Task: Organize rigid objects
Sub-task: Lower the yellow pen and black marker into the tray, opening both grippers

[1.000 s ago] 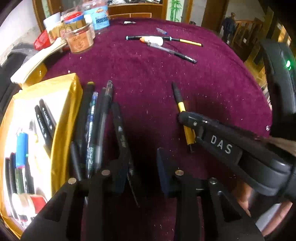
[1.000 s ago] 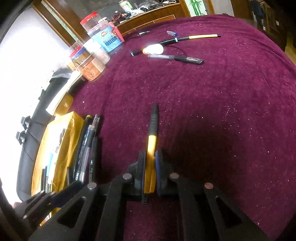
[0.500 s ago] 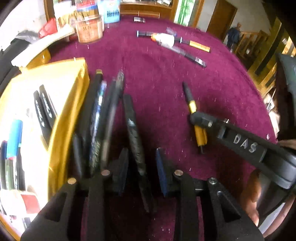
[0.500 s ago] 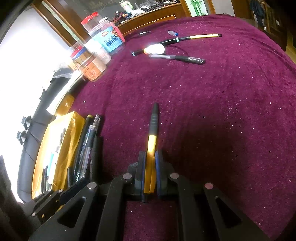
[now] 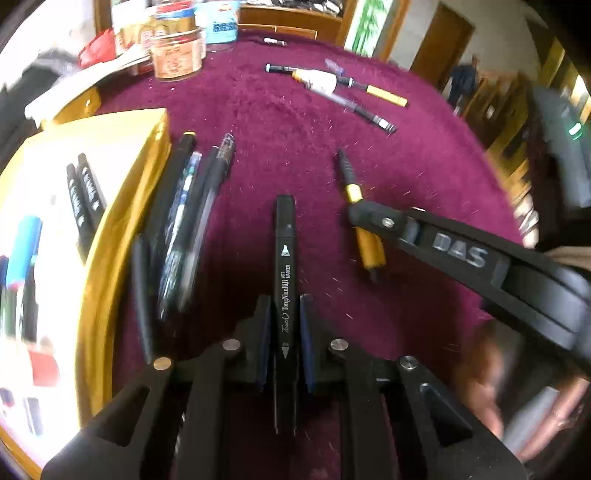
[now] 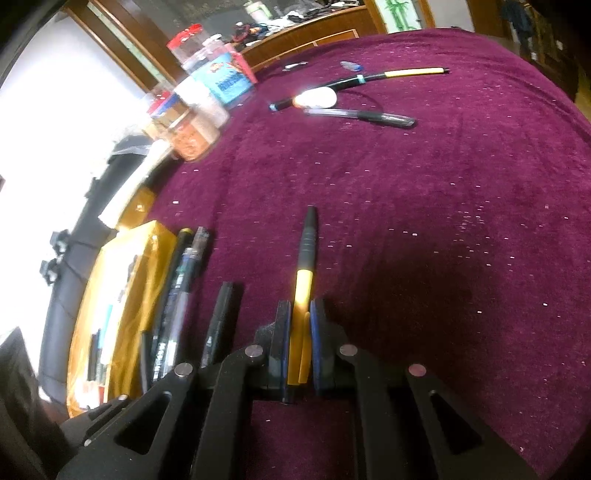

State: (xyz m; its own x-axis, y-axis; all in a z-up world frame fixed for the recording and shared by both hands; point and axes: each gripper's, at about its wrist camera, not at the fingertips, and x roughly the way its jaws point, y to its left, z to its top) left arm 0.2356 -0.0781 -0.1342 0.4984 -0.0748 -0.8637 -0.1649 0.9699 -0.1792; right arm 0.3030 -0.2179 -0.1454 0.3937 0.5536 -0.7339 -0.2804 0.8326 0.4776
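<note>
Closing around a black art marker, the left gripper readies a lift; the right gripper pinches a yellow-and-black pen for sorting.

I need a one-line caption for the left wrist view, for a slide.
Left gripper closing around a black art marker over the maroon tablecloth, beside a row of pens along the gold box.

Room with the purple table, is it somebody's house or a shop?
Probably a home, a dining or living room. The table wears a plush maroon cloth, food jars crowd its far edge, and a wooden cabinet and a door stand behind.
</note>
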